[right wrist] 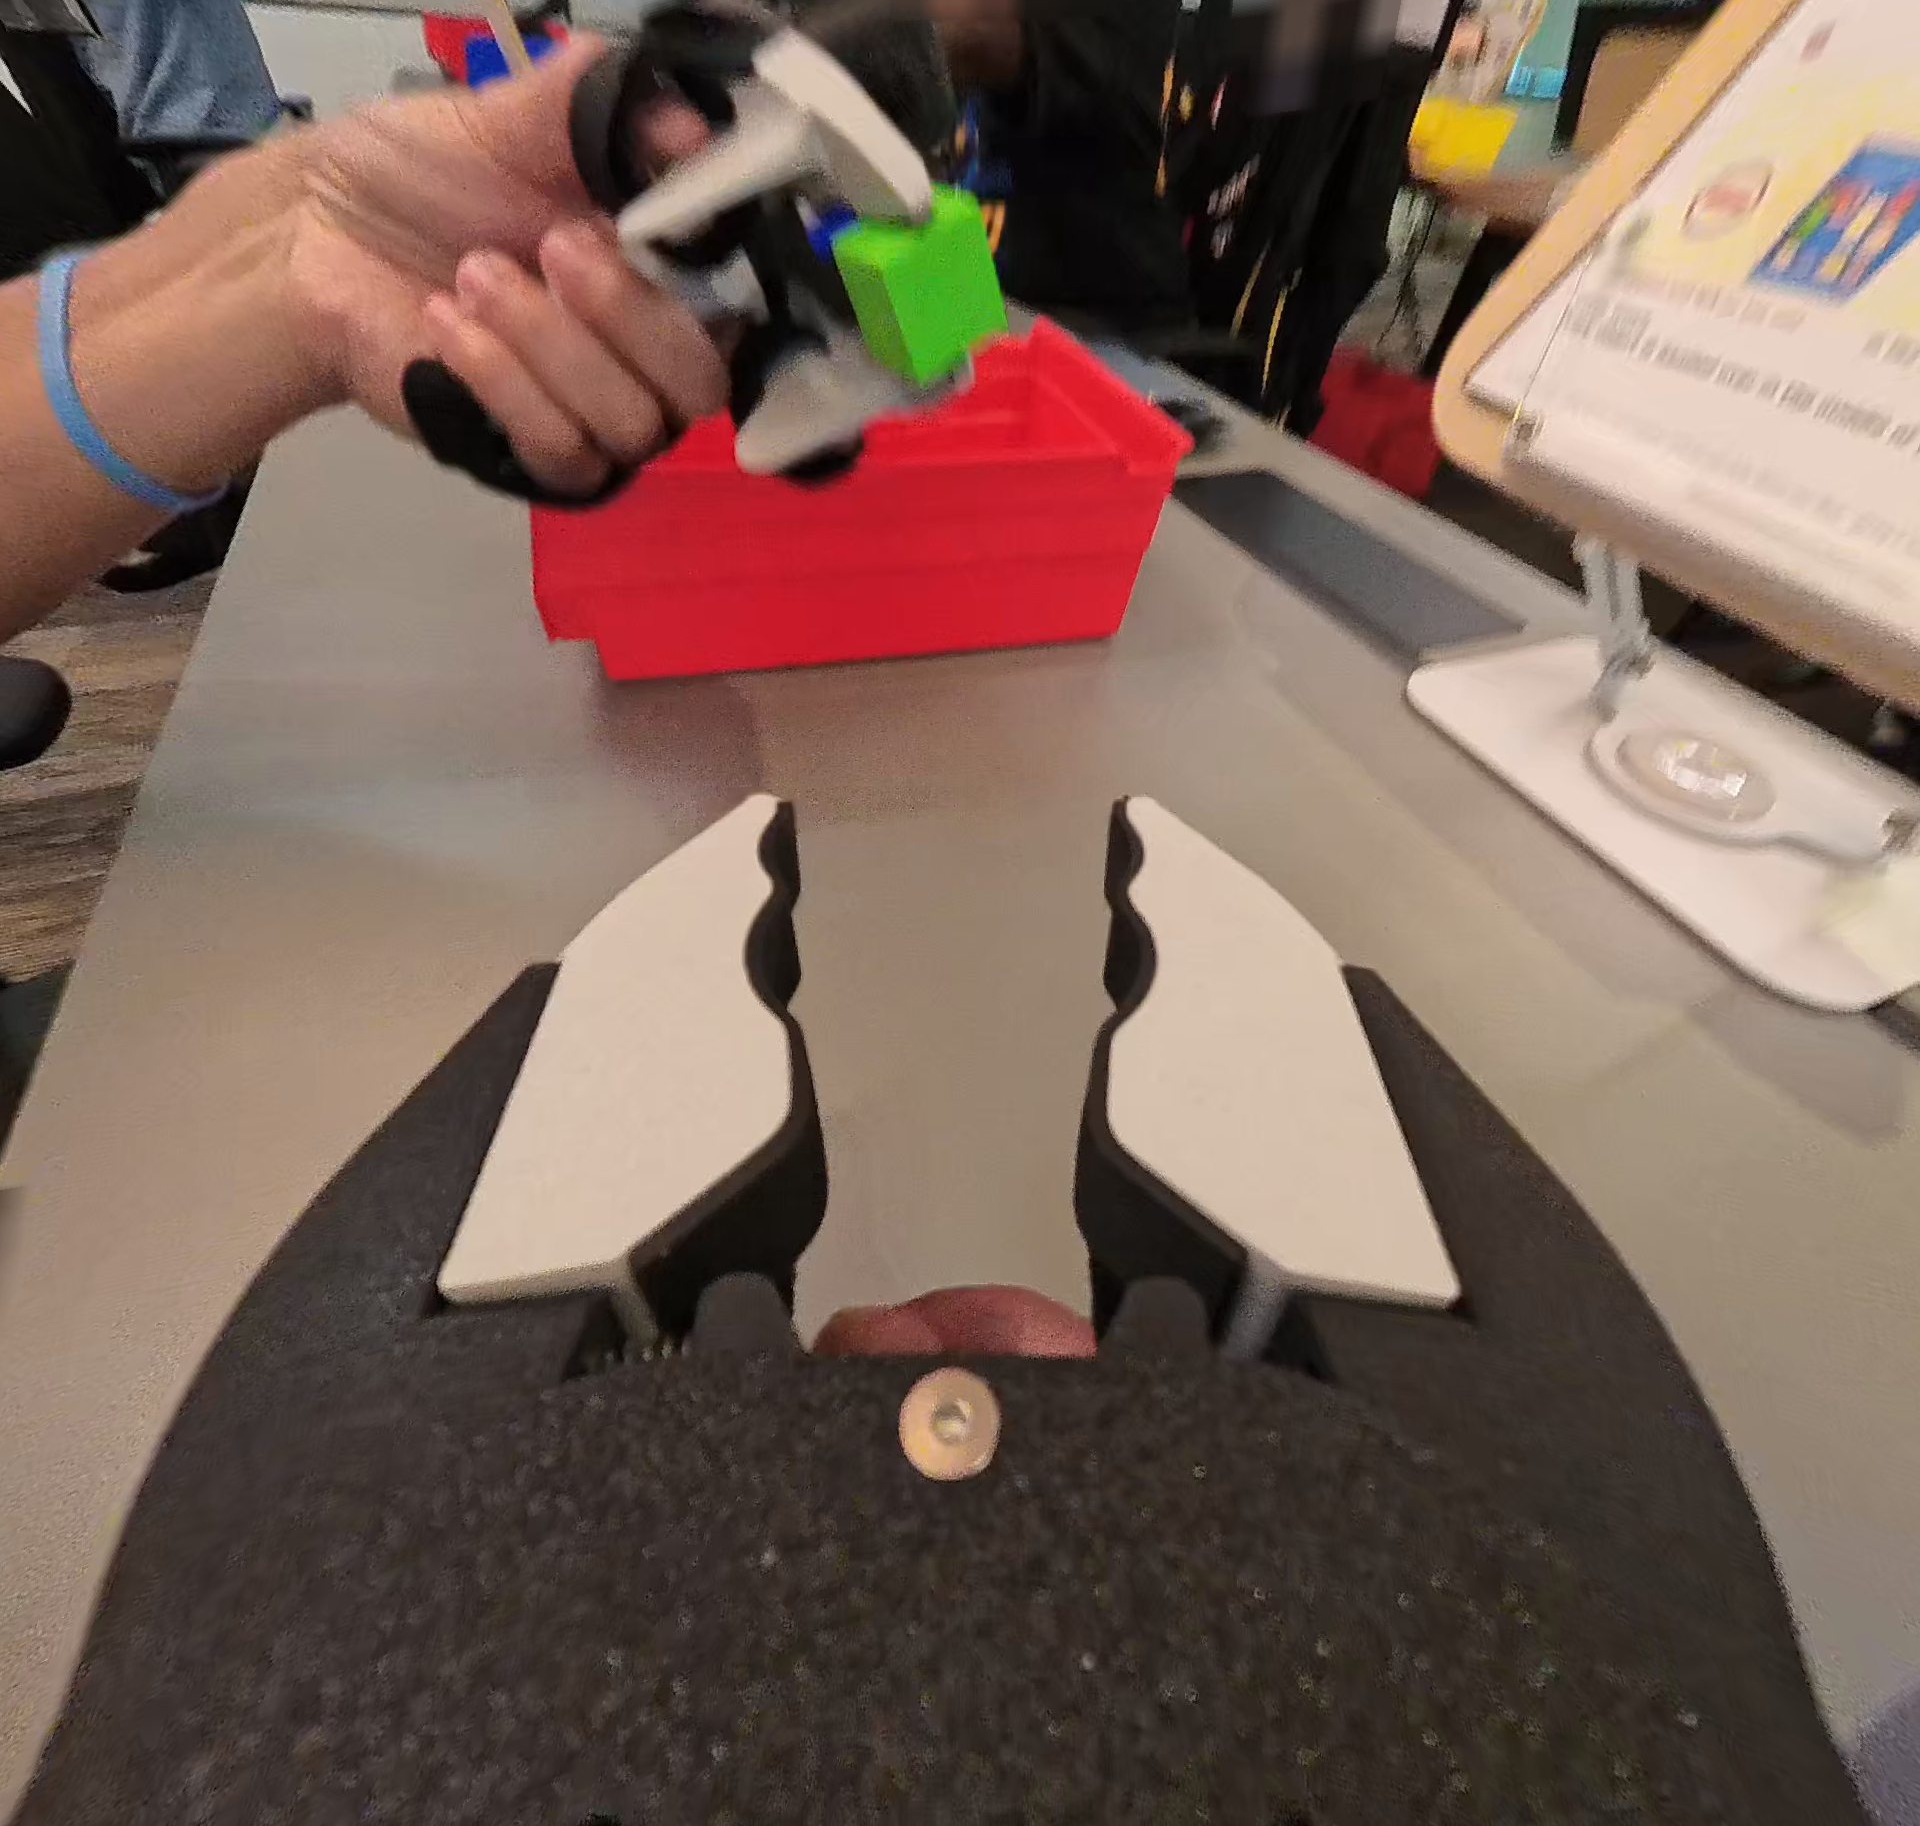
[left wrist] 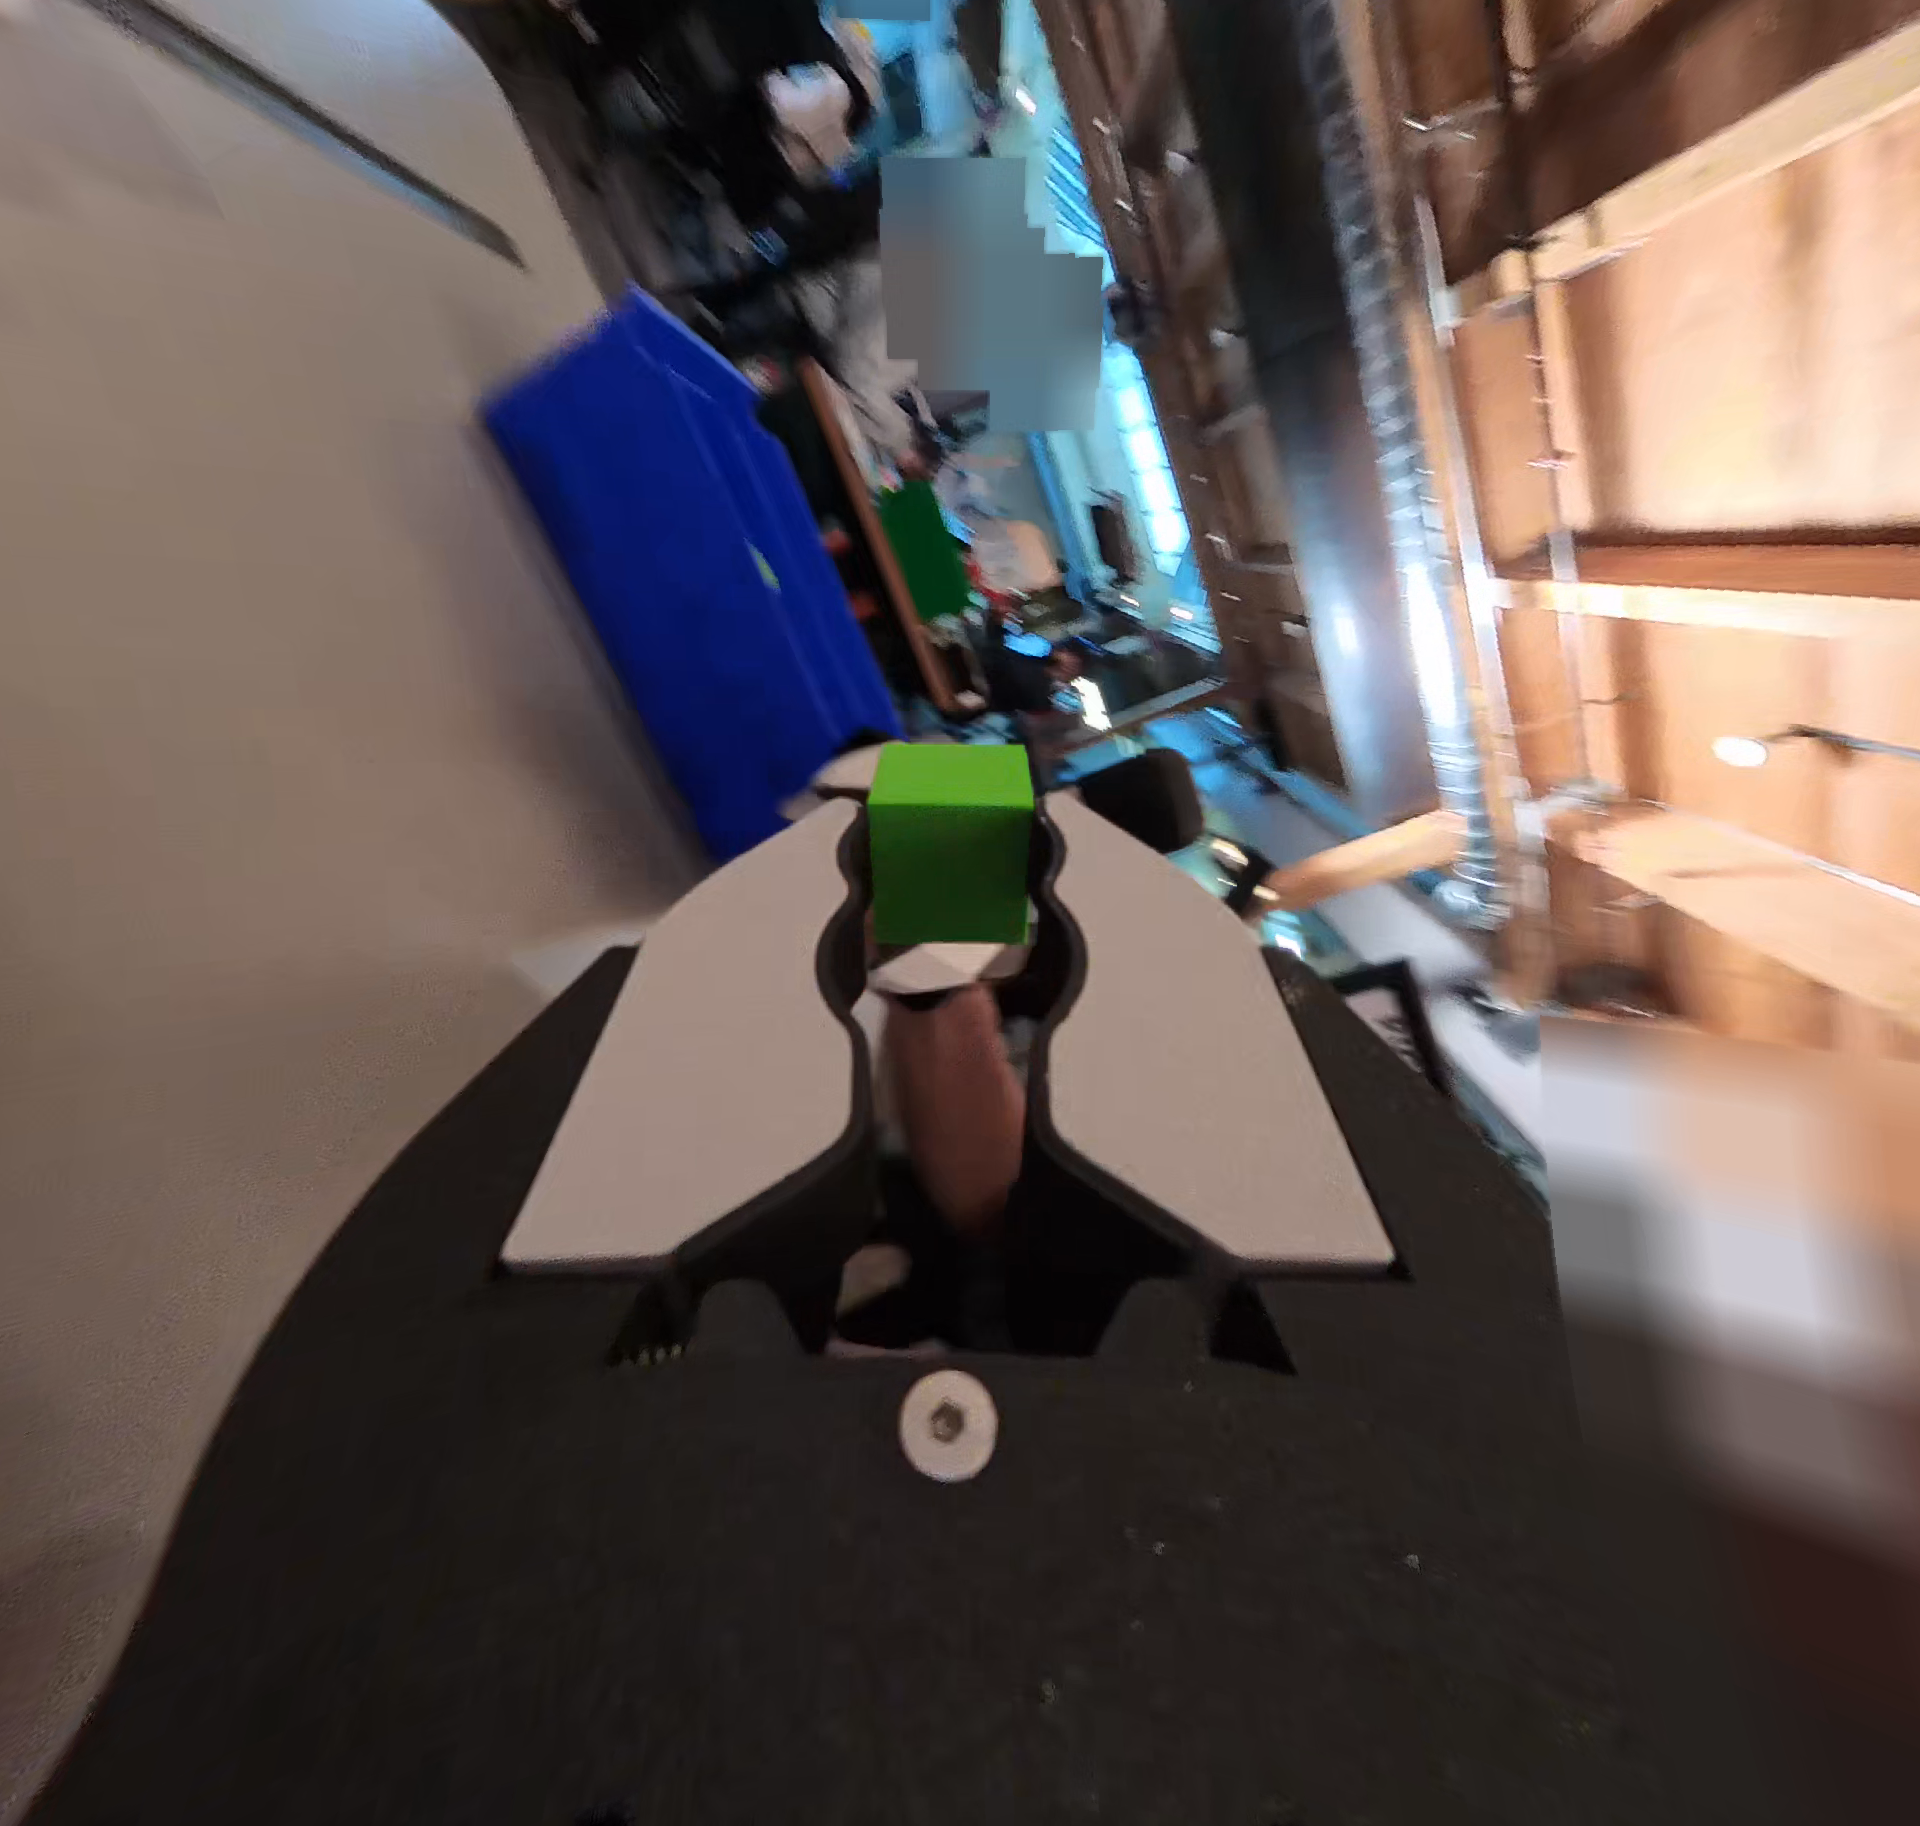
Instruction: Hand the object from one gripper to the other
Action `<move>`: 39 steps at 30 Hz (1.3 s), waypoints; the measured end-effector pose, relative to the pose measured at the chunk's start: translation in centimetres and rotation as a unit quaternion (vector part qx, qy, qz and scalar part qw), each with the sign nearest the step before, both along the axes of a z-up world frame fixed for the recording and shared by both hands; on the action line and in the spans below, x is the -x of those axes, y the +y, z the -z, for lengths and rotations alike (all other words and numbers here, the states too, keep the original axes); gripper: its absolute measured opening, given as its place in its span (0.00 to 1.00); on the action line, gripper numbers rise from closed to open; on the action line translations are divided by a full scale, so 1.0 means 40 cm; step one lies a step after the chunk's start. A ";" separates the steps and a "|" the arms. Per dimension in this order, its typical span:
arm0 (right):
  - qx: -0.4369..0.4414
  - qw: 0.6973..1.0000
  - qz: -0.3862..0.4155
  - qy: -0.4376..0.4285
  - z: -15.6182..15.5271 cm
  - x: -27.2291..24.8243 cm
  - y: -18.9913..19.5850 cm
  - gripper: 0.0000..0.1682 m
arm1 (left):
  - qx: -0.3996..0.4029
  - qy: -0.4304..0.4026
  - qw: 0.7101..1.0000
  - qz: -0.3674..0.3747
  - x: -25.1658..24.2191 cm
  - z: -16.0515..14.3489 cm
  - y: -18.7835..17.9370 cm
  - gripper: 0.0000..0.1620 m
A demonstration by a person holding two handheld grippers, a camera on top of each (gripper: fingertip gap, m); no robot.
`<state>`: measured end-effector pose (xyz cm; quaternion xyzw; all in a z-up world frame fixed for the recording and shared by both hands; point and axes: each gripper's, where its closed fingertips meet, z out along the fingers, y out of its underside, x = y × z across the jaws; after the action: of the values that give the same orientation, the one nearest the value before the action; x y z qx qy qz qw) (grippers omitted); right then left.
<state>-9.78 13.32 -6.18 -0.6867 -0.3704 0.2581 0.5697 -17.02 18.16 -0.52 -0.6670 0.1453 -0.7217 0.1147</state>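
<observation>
Right gripper (right wrist: 951,820) jaws spread apart over grey table (right wrist: 416,789), red bin (right wrist: 831,550) beyond at 12 o'clock, left gripper (right wrist: 883,290) at 11 o'clock clamped on green block (right wrist: 920,285) above bin.

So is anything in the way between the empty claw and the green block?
Nothing visible is. The right claw is open over bare table. The green block is held up in the left claw, above the red bin, with open air between them.
</observation>
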 end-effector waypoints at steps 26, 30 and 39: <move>-0.073 0.994 -0.055 0.059 -0.136 -0.063 -0.064 0.17 | -0.037 0.034 0.992 0.117 -0.170 0.087 -0.248 0.26; -0.089 0.994 0.040 0.050 -0.241 -0.261 -0.053 0.17 | -0.231 0.194 0.953 0.030 -0.055 0.233 -0.293 0.27; -0.005 0.933 0.358 -0.022 -0.257 -0.777 -0.075 0.17 | -0.392 0.274 0.875 -0.070 0.085 0.317 -0.368 0.25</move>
<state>21.29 10.32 4.11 -0.7765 -0.1139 0.0199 0.6194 -20.42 3.43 -13.19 -0.7471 0.3950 -0.3839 0.3721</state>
